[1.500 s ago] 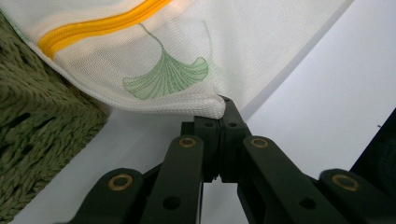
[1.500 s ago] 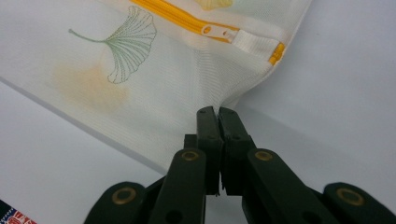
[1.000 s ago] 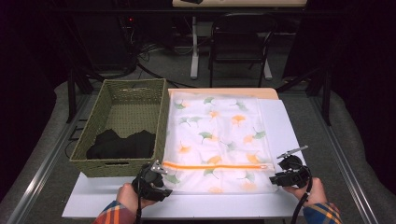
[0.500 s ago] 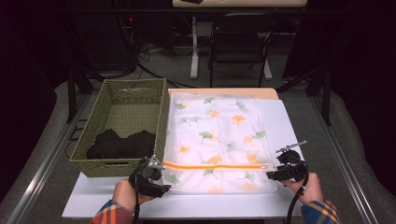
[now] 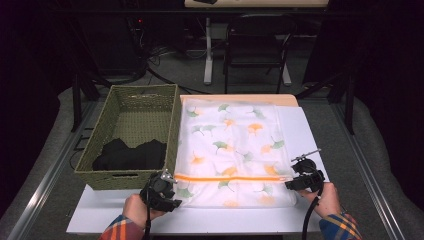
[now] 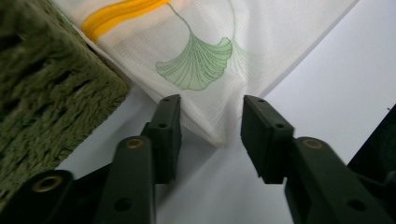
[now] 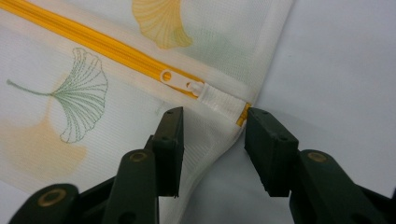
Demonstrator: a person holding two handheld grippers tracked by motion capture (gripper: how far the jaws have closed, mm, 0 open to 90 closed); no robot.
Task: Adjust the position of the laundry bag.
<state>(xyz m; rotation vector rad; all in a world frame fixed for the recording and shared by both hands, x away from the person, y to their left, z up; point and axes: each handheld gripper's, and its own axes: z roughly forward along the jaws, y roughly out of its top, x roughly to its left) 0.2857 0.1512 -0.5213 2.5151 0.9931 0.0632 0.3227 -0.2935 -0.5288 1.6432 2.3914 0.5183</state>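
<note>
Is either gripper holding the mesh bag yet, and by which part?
Nothing is held. The left gripper straddles the mesh bag's near corner, the right gripper its edge by the zipper end. Both have just been closing, fingers not pressing.

A mesh bag (image 5: 232, 150) lies flat on the surface (image 5: 300, 130), with a basket (image 5: 131, 134) touching its left edge. A dark cloth (image 5: 131, 155) lies in the basket's near end. The left tongs (image 5: 167, 187) and right tongs (image 5: 295, 182) flank the bag's near corners.
</note>
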